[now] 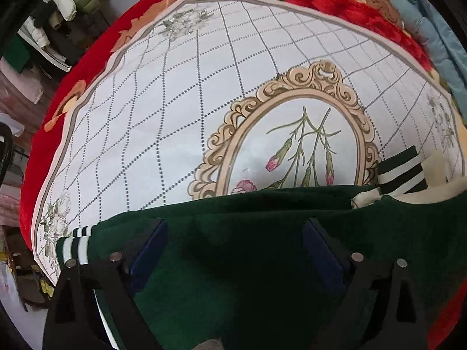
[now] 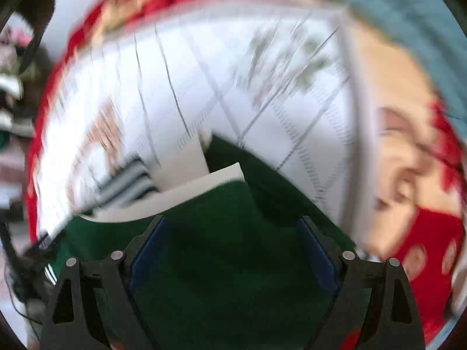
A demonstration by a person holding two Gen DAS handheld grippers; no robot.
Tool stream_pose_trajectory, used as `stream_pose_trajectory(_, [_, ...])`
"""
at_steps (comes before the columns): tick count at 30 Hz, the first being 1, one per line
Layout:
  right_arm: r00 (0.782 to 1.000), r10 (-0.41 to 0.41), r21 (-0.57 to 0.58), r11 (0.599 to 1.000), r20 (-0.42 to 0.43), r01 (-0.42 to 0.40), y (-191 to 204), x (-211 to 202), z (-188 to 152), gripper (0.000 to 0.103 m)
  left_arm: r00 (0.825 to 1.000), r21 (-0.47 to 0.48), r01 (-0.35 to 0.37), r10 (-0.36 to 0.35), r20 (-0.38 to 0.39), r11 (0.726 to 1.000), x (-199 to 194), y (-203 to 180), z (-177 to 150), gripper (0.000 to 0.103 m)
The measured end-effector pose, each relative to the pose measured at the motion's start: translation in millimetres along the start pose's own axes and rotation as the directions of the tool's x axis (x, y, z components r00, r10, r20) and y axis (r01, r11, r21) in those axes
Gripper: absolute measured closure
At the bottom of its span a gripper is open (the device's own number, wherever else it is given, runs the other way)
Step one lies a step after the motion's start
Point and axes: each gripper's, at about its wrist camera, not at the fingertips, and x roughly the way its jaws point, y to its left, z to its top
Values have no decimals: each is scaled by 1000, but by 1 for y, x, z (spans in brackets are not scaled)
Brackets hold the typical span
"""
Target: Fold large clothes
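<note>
Because a big garment needs a flat surface for folding, the white printed sheet (image 1: 181, 122) is lying spread across the bed, over a red floral blanket (image 1: 350, 8), and the dark green jacket (image 1: 248, 248) is resting on its near part, its striped cuff (image 1: 400, 172) and cream sleeve lying to one side. Both the left gripper (image 1: 235, 248) and the right gripper (image 2: 233, 248) are hanging over the green cloth with fingers spread apart, gripping nothing. Piled clothes (image 1: 67, 3) are sitting well apart beyond the bed's edge, blocking nothing.
</note>
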Motion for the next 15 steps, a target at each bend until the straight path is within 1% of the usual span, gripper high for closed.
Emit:
stream_pose_trajectory(1, [996, 71, 8, 997, -54, -70, -1, 15, 10, 92, 1000, -5, 6, -6, -6, 1000, 2, -1, 0, 9])
stream_pose_trajectory(2, [995, 63, 10, 998, -80, -63, 5, 23, 18, 95, 1000, -7, 8, -8, -7, 1000, 2, -1, -1, 9])
stream_pose_trajectory(3, [998, 35, -34, 999, -51, -37, 16, 19, 22, 96, 1000, -6, 7, -7, -4, 1000, 1, -2, -2, 9])
stream_pose_trajectory(4, [999, 41, -62, 997, -5, -41, 25, 8, 24, 96, 1000, -4, 5, -5, 0, 1000, 1, -2, -4, 9])
stream_pose_trajectory(5, [996, 76, -71, 995, 43, -73, 32, -5, 27, 96, 1000, -3, 2, -2, 1, 1000, 1, -2, -5, 9])
stream_pose_trajectory(6, [985, 134, -64, 990, 107, -128, 39, -25, 32, 96, 1000, -4, -2, 2, -1, 1000, 2, -1, -7, 9])
stream_pose_trajectory(7, [977, 163, -53, 986, 138, -157, 41, -33, 34, 96, 1000, -7, -6, 6, -11, 1000, 5, 0, -10, 9])
stream_pose_trajectory(9, [960, 198, -37, 980, 200, -194, 45, -41, 39, 96, 1000, -20, -10, 9, -28, 1000, 9, 2, -12, 9])
stream_pose_trajectory(10, [958, 192, -25, 981, 213, -191, 45, -34, 44, 96, 999, -33, -16, 15, -35, 999, 10, 4, -14, 9])
stream_pose_trajectory(11, [965, 158, -14, 987, 211, -159, 47, -22, 50, 96, 999, -45, -23, 21, -35, 999, 9, 7, -15, 9])
stream_pose_trajectory(12, [978, 96, -4, 995, 187, -97, 46, -4, 58, 96, 999, -60, -30, 28, -29, 998, 5, 10, -17, 9])
stream_pose_trajectory(13, [989, 56, 20, 998, 140, -59, 44, 17, 65, 95, 999, -79, -42, 40, -21, 996, 1, 16, -19, 9])
stream_pose_trajectory(14, [996, 34, 49, 998, 78, -38, 40, 37, 70, 91, 999, -94, -52, 50, -19, 994, -3, 20, -22, 9])
stream_pose_trajectory(15, [999, 32, 73, 997, 41, -35, 38, 48, 72, 86, 998, -117, -67, 64, -21, 991, -6, 27, -25, 9])
